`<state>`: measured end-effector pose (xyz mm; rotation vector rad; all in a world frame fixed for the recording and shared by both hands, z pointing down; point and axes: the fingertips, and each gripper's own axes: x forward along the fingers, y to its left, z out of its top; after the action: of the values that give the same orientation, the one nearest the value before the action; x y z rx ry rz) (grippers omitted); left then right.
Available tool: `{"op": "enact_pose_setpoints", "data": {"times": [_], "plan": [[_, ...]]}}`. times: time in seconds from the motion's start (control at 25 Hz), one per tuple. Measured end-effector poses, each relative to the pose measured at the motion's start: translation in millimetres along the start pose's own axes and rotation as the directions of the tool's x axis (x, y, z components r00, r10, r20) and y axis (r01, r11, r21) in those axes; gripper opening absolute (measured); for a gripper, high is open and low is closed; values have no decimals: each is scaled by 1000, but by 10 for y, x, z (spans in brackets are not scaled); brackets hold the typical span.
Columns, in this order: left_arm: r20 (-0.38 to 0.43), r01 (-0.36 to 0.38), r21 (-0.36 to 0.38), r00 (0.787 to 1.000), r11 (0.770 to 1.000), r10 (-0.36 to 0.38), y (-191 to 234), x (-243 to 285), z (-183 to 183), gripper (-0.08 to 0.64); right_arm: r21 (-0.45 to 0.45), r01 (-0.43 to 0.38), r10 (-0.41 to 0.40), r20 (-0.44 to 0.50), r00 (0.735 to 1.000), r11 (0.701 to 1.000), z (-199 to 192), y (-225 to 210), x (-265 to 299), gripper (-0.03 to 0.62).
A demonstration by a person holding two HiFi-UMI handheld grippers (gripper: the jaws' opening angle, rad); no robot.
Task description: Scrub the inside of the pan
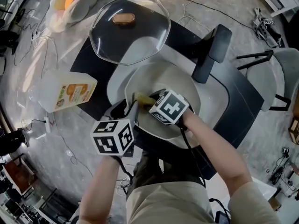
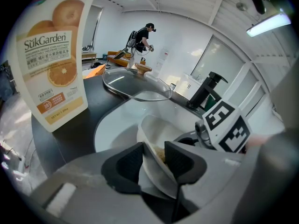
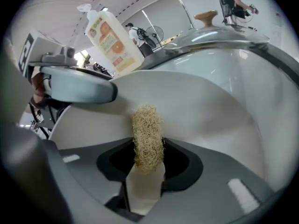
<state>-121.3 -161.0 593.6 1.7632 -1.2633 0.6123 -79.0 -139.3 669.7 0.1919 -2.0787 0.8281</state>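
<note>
Pan: shallow cream-white round pan (image 1: 161, 78) on a pale grey-white rounded base (image 1: 114, 85), on a black mat (image 1: 88, 55) near the near edge of the mottled grey table (image 1: 44, 139)
Left gripper: left gripper (image 1: 133, 110) clamped on the pan's near rim, one dark pad inside the wall and one outside it
Right gripper: right gripper (image 1: 150, 102) inside the pan, its jaws clenched on a tan fibrous loofah scrubber (image 3: 148, 136)
Scrubber: stands up from between the right jaws, its end towards the pan's inner wall; whether it touches the wall cannot be told
Lid: clear glass lid (image 1: 131, 31) with a wooden knob (image 1: 123, 18), lying beyond the pan towards the table's far edge, partly on the mat
Bottle: white plastic bottle with an orange-fruit label (image 1: 65, 91), lying on its side at the mat's left edge, towards the table's left edge, apart from the pan
Black piece: black bar-shaped part (image 1: 212, 52) beside the base, towards the table's right edge
</note>
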Motion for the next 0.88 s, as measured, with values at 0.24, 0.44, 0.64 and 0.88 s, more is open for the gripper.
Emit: {"op": "enact_pose_setpoints", "data": {"times": [0.24, 0.44, 0.64, 0.88], "plan": [[2, 2, -1, 1000, 1000, -2, -1, 6, -4, 156, 55, 129, -132, 56, 990, 990, 24, -384, 21, 160], [3, 2, -1, 1000, 1000, -2, -3, 1, -10, 156, -1, 268, -268, -35, 963, 963, -172, -691, -39, 160], [10, 4, 1, 1000, 1000, -4, -5, 7, -5, 156, -43, 299, -302, -158, 940, 953, -488, -803, -182, 160], [8, 1, -5, 1000, 1000, -1, 9, 6, -24, 158, -65, 201, -210, -353, 912, 978, -991, -542, -321, 160]]}}
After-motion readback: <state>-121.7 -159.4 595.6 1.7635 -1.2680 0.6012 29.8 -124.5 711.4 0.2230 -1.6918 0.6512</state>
